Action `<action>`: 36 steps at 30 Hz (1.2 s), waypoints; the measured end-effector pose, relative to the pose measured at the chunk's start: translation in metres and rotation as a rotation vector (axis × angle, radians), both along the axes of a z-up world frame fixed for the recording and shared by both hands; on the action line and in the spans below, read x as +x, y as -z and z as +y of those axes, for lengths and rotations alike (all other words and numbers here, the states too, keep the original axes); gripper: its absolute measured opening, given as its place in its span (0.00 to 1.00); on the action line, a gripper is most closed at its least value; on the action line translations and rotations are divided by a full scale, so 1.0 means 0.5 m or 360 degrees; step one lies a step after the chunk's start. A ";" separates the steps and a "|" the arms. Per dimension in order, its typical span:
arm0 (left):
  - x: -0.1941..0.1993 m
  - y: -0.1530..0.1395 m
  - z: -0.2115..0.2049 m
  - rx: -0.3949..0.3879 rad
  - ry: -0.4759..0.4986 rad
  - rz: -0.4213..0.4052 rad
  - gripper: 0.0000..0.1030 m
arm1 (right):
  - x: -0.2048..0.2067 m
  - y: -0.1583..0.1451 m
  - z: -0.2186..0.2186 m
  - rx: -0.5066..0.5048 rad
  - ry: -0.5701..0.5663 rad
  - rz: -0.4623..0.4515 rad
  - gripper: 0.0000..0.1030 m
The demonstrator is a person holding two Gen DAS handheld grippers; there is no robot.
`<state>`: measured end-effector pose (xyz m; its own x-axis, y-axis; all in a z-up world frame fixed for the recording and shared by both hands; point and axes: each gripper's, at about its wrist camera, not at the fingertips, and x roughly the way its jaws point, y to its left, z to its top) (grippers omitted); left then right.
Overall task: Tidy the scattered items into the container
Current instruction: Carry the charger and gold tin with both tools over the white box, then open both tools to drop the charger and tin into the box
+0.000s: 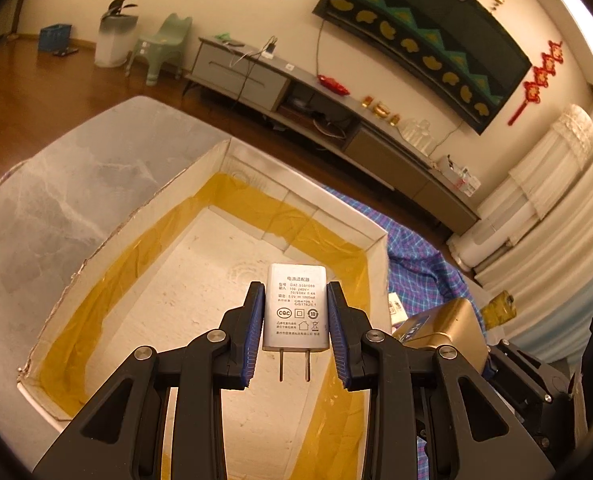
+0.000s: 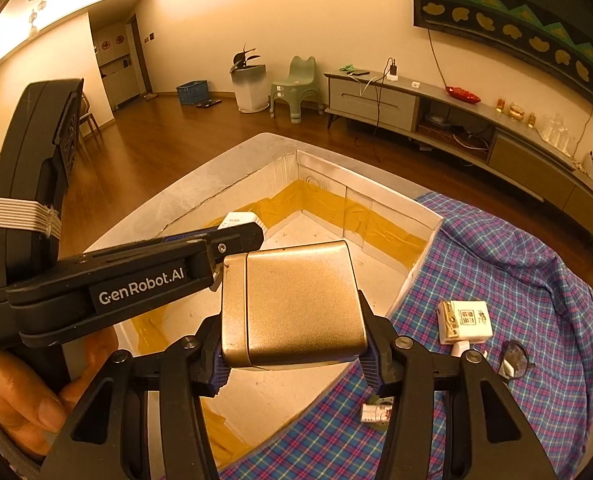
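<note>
While left gripper (image 1: 296, 320) clamps the "CQC"-marked charger (image 1: 296, 308) — arm reads "GenRobot.AI".

A smooth white plastic charger (image 1: 296, 308) with metal prongs is seen. A gold box (image 2: 296, 304) shows brushed metallic sheen. The cardboard container (image 1: 200, 280) looks matt, taped glossy yellow. Checked cloth (image 2: 496, 248) is woven.

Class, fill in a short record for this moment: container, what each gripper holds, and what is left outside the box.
Container: open white box, yellow tape inside, nothing on its visible floor
Left gripper: shut on white charger, prongs pointing at the camera, above the box
Right gripper: shut on gold case, above the box's near edge
Left out: white packet and a small item on the plaid cloth
</note>
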<state>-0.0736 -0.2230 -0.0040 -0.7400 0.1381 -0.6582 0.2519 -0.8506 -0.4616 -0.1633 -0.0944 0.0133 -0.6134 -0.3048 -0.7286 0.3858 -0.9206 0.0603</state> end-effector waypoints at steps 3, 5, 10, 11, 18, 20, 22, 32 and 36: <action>-0.019 0.013 -0.008 0.0037 -0.0020 -0.0049 0.31 | -0.024 0.001 -0.004 0.0010 -0.0021 -0.0018 0.52; -0.033 0.019 -0.015 0.0055 -0.0035 -0.0079 0.31 | -0.037 0.003 -0.007 0.0018 -0.0042 -0.0026 0.52; -0.072 0.015 -0.033 0.0064 -0.0080 -0.0114 0.31 | -0.077 0.020 -0.018 0.0085 -0.0088 -0.0061 0.51; -0.081 0.018 -0.036 0.0068 -0.0086 -0.0126 0.31 | -0.085 0.027 -0.019 0.0097 -0.0099 -0.0073 0.51; -0.145 0.054 -0.034 0.0035 -0.0105 -0.0231 0.31 | -0.153 0.079 -0.040 0.0248 -0.0180 -0.0178 0.51; -0.160 0.068 -0.038 0.0010 -0.0127 -0.0265 0.31 | -0.175 0.092 -0.046 0.0310 -0.0197 -0.0202 0.52; -0.176 0.080 -0.044 -0.0004 -0.0142 -0.0299 0.31 | -0.198 0.106 -0.051 0.0371 -0.0213 -0.0237 0.52; -0.214 0.149 -0.071 0.0024 -0.0198 -0.0446 0.40 | -0.279 0.175 -0.060 0.0584 -0.0223 -0.0358 0.53; -0.206 0.146 -0.075 0.0042 -0.0203 -0.0431 0.42 | -0.284 0.173 -0.043 0.0540 -0.0158 -0.0344 0.53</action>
